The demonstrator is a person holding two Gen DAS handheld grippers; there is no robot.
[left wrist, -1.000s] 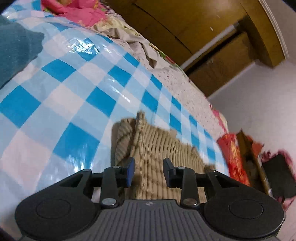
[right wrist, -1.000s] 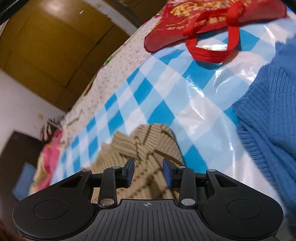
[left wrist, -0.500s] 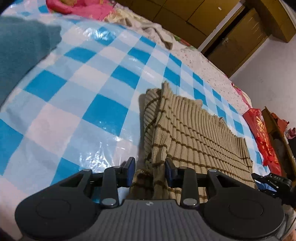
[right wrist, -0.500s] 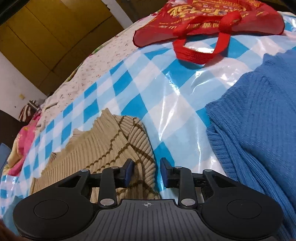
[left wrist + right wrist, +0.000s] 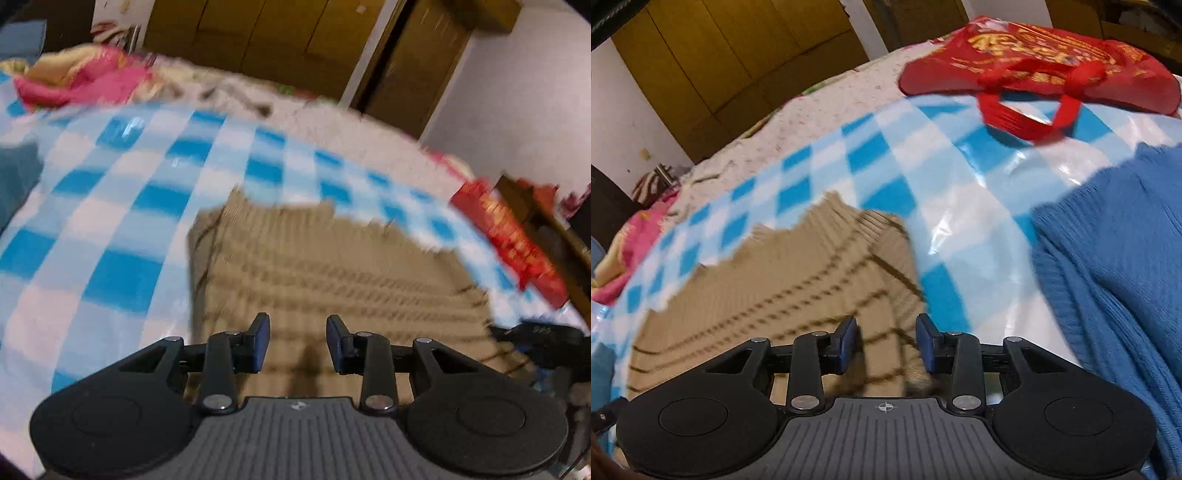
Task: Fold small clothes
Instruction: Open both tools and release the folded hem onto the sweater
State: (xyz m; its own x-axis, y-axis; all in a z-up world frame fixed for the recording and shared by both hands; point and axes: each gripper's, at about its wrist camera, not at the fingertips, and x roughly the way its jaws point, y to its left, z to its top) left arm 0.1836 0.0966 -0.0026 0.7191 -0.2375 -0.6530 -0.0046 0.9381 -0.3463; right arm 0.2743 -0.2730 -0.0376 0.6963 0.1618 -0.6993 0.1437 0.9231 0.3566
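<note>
A tan ribbed sweater with thin brown stripes [image 5: 332,266] lies spread flat on a blue-and-white checked plastic sheet [image 5: 110,221]. My left gripper [image 5: 297,341] hovers over its near edge, open; nothing is pinched and its shadow falls on the knit. In the right wrist view the same sweater [image 5: 798,280] fills the lower left. My right gripper [image 5: 886,341] is over its near right corner; its jaws are opening, and the fabric lies under the gap, not pressed by the pads. Both views are motion-blurred.
A blue knit garment [image 5: 1115,258] lies on the sheet [image 5: 960,206] right of the sweater. A red bag [image 5: 1034,62] sits at the far edge. A teal garment [image 5: 14,184] is at the left and pink bedding [image 5: 85,81] behind. Wooden wardrobe doors [image 5: 280,40] stand beyond the bed.
Both views have rolled towards level. My left gripper has slid from the sweater's left edge to over its middle. The right gripper has shifted a little along the sweater's corner.
</note>
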